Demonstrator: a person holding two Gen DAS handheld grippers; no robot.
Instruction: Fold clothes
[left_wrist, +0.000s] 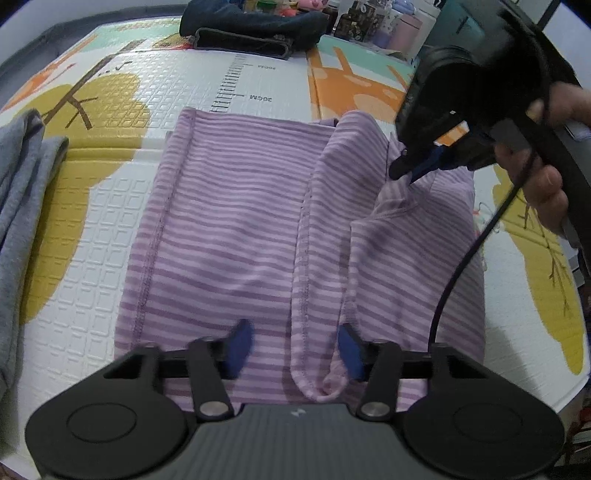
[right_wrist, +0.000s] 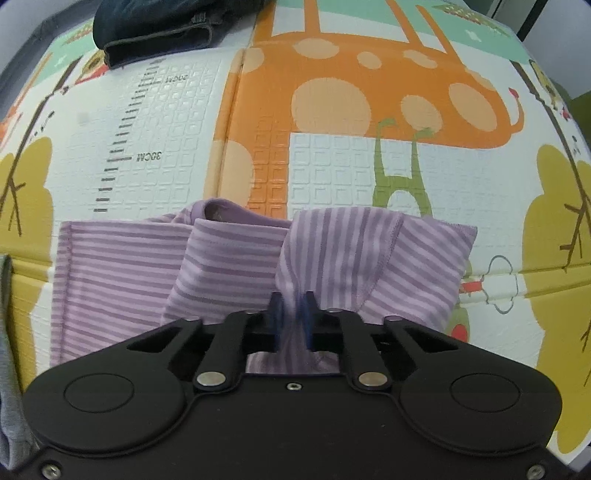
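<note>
We worked over cartoon play mat (right_wrist: 332, 166), giraffe and trees printed on it. Striped purple shirt (left_wrist: 229, 229) lay mid-mat, partly folded. Right gripper (right_wrist: 293, 317) pinched tight on shirt's bunched fabric. Left gripper (left_wrist: 295, 347) stood apart, straddling shirt seam, pads not pressing. Grey garment (left_wrist: 18, 221) at left edge, dark jeans (left_wrist: 251, 29) at far edge. Bare mat remained beyond shirt.

Home playroom: cartoon foam play mat (right_wrist: 332, 166), toys and bottles (left_wrist: 351, 18) behind, clothes piled.
</note>
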